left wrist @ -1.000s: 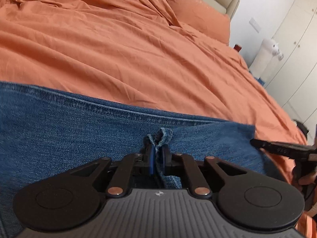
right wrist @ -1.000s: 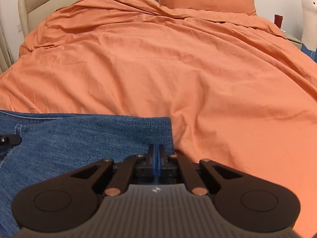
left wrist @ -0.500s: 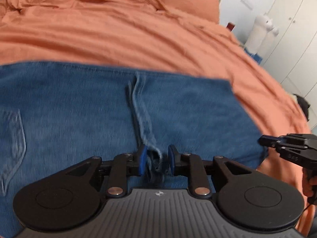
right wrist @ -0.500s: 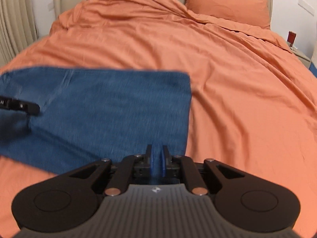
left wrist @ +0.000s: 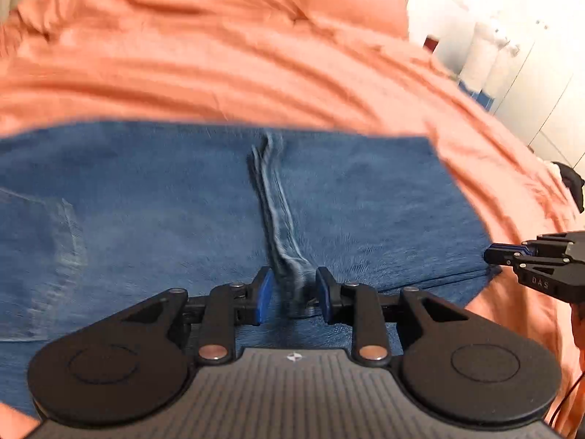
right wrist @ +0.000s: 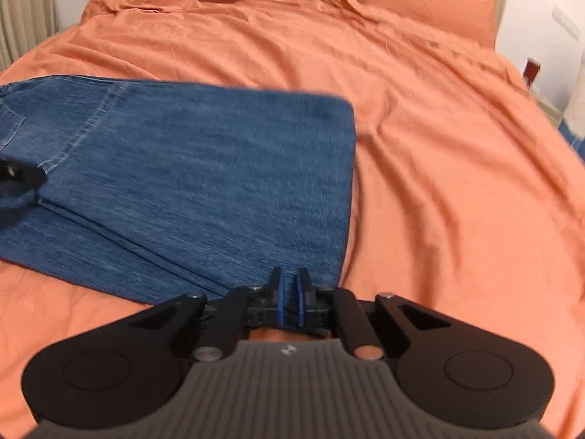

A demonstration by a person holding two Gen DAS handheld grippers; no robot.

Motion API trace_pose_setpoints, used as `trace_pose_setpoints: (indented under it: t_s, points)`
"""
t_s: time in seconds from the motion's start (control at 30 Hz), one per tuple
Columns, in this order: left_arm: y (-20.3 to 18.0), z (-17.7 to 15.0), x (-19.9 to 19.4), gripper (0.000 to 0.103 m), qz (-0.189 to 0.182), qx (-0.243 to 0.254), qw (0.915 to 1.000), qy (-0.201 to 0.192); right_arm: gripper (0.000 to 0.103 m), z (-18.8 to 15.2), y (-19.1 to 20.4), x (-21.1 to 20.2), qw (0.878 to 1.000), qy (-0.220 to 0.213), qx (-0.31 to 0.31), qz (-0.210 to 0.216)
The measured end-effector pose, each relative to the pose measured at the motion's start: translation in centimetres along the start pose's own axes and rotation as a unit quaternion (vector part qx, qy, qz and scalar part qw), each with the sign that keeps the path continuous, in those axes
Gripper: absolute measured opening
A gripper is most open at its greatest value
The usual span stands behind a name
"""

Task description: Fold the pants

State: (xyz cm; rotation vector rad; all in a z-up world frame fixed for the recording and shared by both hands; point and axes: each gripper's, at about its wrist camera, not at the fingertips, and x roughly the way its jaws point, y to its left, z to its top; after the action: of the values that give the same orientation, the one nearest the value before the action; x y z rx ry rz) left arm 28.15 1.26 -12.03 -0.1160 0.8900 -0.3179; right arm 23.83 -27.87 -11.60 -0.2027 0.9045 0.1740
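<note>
Denim fills the ground just ahead of both tongs: the pants [right wrist: 204,168] lie flat on the orange bedspread [right wrist: 457,146], folded into a broad slab whose long axis runs crosswise to both tools, stretching away to the left of the right gripper [right wrist: 289,298]. The left gripper [left wrist: 292,294] is released, its blue pads spread to either side of a raised ridge of bunched seam [left wrist: 281,226] that runs straight away from it. The right gripper's pads stand only narrowly apart at the slab's near right corner, with denim in the slot, but whether they actually pinch it I cannot tell. For the next fold, the left tool looks nearer the middle and the right nearer the free end.
</note>
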Motion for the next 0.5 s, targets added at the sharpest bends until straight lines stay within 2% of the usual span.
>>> trace_pose_setpoints:
  t_s: [0.1, 0.23, 0.37, 0.5]
  points:
    - [1.9, 0.4, -3.8, 0.033, 0.015, -0.009, 0.9997, -0.015, 0.004, 0.8, 1.3, -2.4, 0.999, -0.022, -0.016, 0.017]
    - [6.3, 0.7, -8.6, 0.034, 0.062, -0.044, 0.9964, -0.037, 0.004, 2.7, 4.3, -4.7, 0.998, -0.027, -0.039, 0.033]
    - [10.9, 0.9, -12.8, 0.039, 0.119, -0.073, 0.9884, -0.059, 0.006, 5.0, 8.6, -6.2, 0.995, -0.031, -0.077, 0.051]
    - [16.2, 0.6, -16.2, 0.045, 0.151, -0.120, 0.9790, -0.066, 0.006, 6.9, 13.0, -6.7, 0.988, -0.056, -0.124, 0.069]
